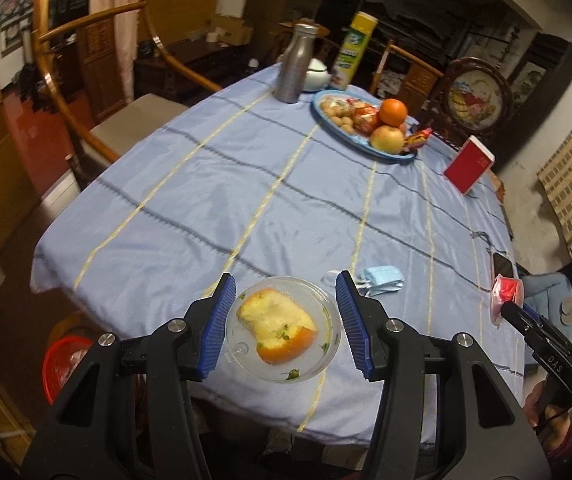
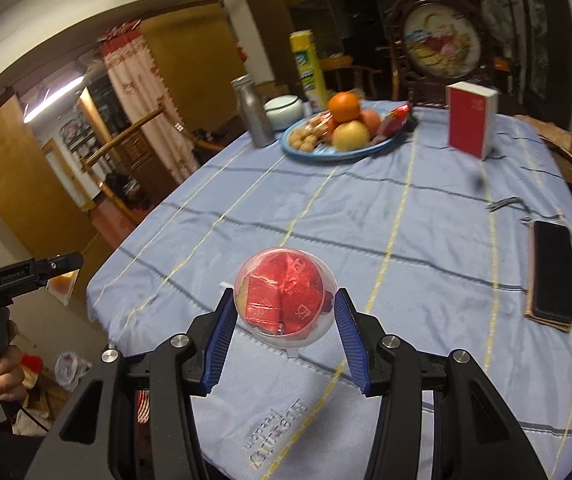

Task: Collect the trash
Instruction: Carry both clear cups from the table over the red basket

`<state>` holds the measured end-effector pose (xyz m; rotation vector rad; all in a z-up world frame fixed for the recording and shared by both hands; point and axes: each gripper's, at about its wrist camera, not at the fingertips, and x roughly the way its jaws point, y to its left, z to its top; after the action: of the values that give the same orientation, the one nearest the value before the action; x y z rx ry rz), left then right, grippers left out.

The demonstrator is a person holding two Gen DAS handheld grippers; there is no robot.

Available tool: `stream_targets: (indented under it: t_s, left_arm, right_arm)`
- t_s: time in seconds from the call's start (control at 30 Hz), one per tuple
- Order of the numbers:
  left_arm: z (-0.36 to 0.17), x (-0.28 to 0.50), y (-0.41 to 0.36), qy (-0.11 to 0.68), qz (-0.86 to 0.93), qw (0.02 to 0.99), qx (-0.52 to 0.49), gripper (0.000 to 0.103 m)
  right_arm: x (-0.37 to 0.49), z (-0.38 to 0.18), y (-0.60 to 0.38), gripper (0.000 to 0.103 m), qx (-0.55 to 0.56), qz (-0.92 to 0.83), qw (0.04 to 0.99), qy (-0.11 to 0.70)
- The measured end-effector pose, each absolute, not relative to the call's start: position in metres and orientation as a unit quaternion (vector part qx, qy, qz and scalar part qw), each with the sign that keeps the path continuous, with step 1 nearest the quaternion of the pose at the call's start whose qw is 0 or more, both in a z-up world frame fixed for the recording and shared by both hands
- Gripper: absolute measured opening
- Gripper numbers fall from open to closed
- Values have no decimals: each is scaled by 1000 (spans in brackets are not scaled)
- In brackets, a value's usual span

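My left gripper (image 1: 284, 318) is shut on a clear plastic lid or bowl (image 1: 327, 354) that holds an orange peel (image 1: 276, 328), near the table's front edge. My right gripper (image 2: 284, 330) is shut on a clear plastic dome container (image 2: 284, 300) with red wrappers inside, held over the blue tablecloth (image 2: 365, 216). The right gripper and its red-filled container (image 1: 505, 294) also show at the right of the left wrist view. A crumpled blue face mask (image 1: 381, 278) lies on the cloth just right of my left gripper.
A blue plate (image 1: 359, 146) with fruit, nuts and snacks, a metal bottle (image 1: 293, 64), a yellow can (image 1: 351, 52) and a white pot stand at the far end. A red box (image 2: 469, 120) stands upright. A phone (image 2: 553, 272) lies at the right. A red bin (image 1: 64, 364) sits on the floor at the left.
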<state>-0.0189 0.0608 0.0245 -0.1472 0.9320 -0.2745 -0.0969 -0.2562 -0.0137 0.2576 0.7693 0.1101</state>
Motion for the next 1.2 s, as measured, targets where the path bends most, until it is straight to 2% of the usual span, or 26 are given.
stream_targets:
  t_s: [0.4,0.8,1.2]
  left_arm:
    - [31,17,65,438,-176,880,-47,52]
    - [33,30,158,426,-110,893,-95,52]
    - [17,-7,265,425,-1,891,-160,52]
  right_arm:
    - [-77,-9,-233,50,133,25,920,369]
    - [-22,-2,-155,50,84,93,916,381]
    - [5,2,-65,49,19,186,898,398]
